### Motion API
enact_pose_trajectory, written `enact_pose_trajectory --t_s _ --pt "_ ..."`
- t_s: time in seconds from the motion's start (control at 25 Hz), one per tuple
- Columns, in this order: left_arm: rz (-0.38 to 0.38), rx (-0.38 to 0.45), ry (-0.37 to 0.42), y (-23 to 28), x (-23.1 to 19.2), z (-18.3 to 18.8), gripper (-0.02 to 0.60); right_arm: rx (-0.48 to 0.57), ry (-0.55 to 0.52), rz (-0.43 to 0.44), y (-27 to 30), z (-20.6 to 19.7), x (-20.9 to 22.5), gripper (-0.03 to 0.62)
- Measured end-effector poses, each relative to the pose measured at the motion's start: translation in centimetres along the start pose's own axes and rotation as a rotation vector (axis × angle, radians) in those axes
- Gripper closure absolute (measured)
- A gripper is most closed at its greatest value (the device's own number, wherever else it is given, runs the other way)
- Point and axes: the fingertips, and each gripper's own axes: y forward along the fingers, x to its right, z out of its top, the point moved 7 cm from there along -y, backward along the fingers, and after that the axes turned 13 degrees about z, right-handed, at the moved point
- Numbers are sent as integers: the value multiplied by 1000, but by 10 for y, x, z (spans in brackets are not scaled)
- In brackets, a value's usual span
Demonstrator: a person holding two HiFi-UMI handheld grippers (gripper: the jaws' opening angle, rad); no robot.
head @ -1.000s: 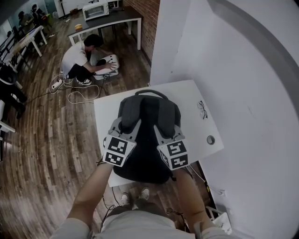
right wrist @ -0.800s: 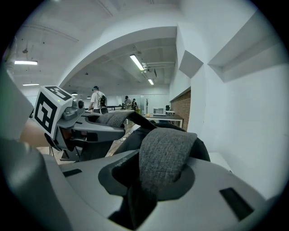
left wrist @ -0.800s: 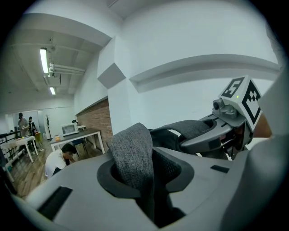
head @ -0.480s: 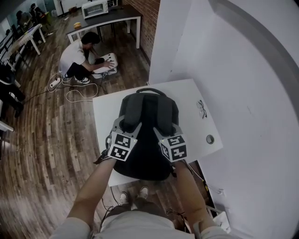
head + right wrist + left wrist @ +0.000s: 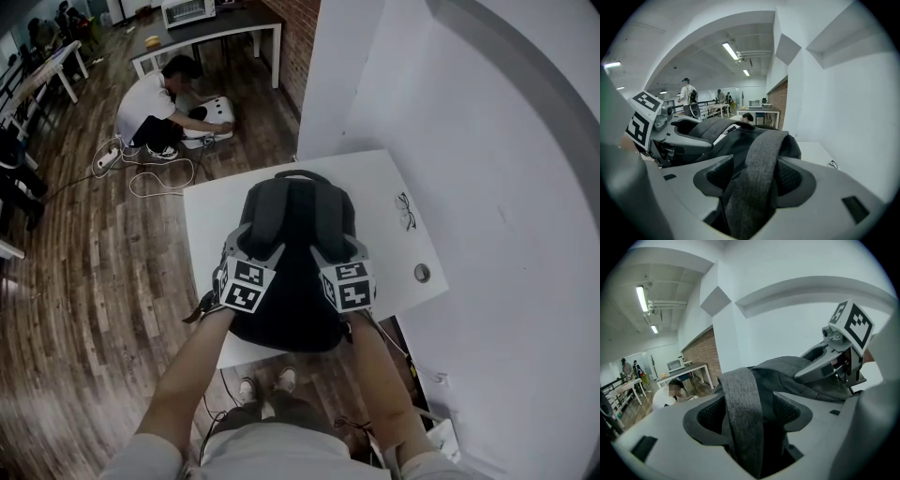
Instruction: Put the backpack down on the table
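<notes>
The backpack (image 5: pixel 295 314) lies on the table (image 5: pixel 211 211), handle toward 12 o'clock. The jaws of the left gripper (image 5: pixel 251 248) and right gripper (image 5: pixel 333 251) have just been opening and now stand released, a strap (image 5: pixel 740 413) slack between each pair. The backpack is judged soft, floppy and moderately heavy; take hold at the straps or the handle.

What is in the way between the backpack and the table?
Nothing that I can see. The backpack already seems to rest on the white table, with its near end hanging over the edge. The glasses lie to its right, apart from it, near the wall.
</notes>
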Motion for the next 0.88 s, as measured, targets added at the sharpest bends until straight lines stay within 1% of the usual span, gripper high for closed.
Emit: enact_pose_trajectory --t_s 0.08,0.2,0.4,0.68,0.88 --pt "5 -6 -5 0 0 -3 256 16 8 -24 -3 -2 4 347" --pt "18 9 -16 -2 -1 -4 242 11 19 -34 -6 -9 7 344" --pt "32 10 -18 -14 -6 -6 242 -1 16 -42 -11 -16 2 341" --pt "48 38 -35 -34 -8 0 242 30 16 -71 -34 -13 3 342" --pt "55 20 -53 -59 -1 -2 242 36 18 -79 -51 -18 -13 342"
